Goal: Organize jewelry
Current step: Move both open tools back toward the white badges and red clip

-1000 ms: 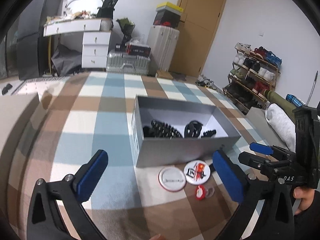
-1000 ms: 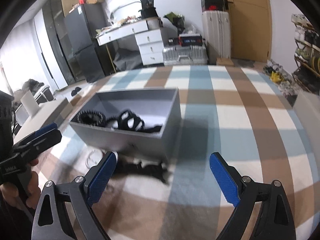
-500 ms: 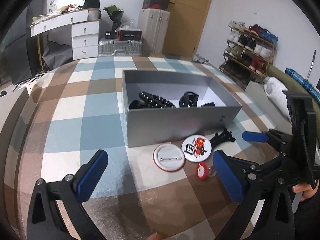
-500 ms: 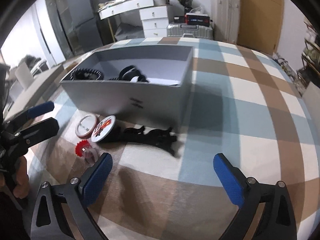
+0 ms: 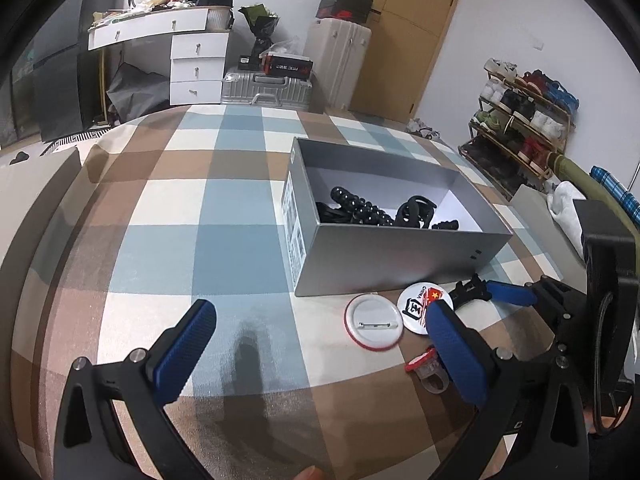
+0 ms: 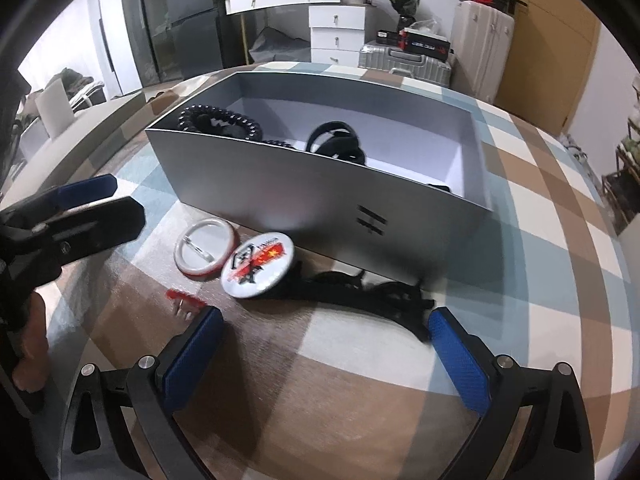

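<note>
While beads [image 6: 220, 120] already in box [image 6: 320, 196]: badges [image 6: 256, 266], black piece [image 6: 360, 292] left outside; right gripper [image 6: 326, 338], left gripper [image 5: 316, 340] spread wide, empty.

White desk [image 5: 160, 26], silver suitcases [image 5: 266, 88], wooden door [image 5: 416, 32], shoe rack [image 5: 520, 120], white walls.
</note>
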A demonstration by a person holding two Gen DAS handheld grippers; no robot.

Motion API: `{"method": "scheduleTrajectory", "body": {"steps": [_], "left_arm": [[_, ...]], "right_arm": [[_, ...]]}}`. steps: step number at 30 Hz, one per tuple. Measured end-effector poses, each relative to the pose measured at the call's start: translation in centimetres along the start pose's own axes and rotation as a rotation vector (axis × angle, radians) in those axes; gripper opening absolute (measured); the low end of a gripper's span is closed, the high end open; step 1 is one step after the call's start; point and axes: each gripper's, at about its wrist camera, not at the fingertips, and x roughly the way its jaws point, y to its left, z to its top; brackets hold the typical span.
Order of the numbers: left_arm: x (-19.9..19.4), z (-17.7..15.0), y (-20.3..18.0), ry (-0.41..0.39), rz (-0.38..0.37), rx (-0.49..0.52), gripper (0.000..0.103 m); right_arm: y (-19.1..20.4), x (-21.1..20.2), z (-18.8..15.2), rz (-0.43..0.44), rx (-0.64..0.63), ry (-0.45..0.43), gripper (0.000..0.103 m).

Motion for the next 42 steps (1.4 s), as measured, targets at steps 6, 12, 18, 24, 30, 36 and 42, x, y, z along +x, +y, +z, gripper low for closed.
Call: {"method": "scheduleTrajectory", "body": {"steps": [6, 12, 18, 24, 30, 36, 42], "left_arm": [[0.4, 0.0, -0.3, 0.017, 0.001, 0.011, 0.102], [0.4, 0.0, -0.2, 0.025, -0.004, 0.01, 0.102], [0.9, -0.2, -0.6, 0.062, -0.008, 0.023, 0.102], [1.2, -0.4, -1.0, 0.096, -0.003, 0.035, 0.101], [1.7, -0.6, -1.5, 0.129, -0.021, 0.067, 0.093], [1.5, -0.7, -1.6, 0.13, -0.019, 0.08, 0.09], [1.3, -0.9, -2.4, 0.138, -0.009, 0.12, 0.083]], "right_arm": [[0.1, 0.5, 0.7, -0.022, 0.028, 0.003, 0.103], [0.2, -0.2, 0.4, -0.028, 0.002, -0.01, 0.093], [-0.3, -1.3, -0.7, -0.008, 0.008, -0.045, 0.093], [-1.1, -2.8, -0.9, 0.023, 0.031, -0.099, 0.093], [-1.6, -3.6, -1.1, 0.043, 0.056, -0.131, 0.093], [-2.1, -4.4, -1.5, 0.039, 0.074, -0.148, 0.093], [-2.7, -5.3, -1.8, 0.034, 0.093, -0.164, 0.093]]}}
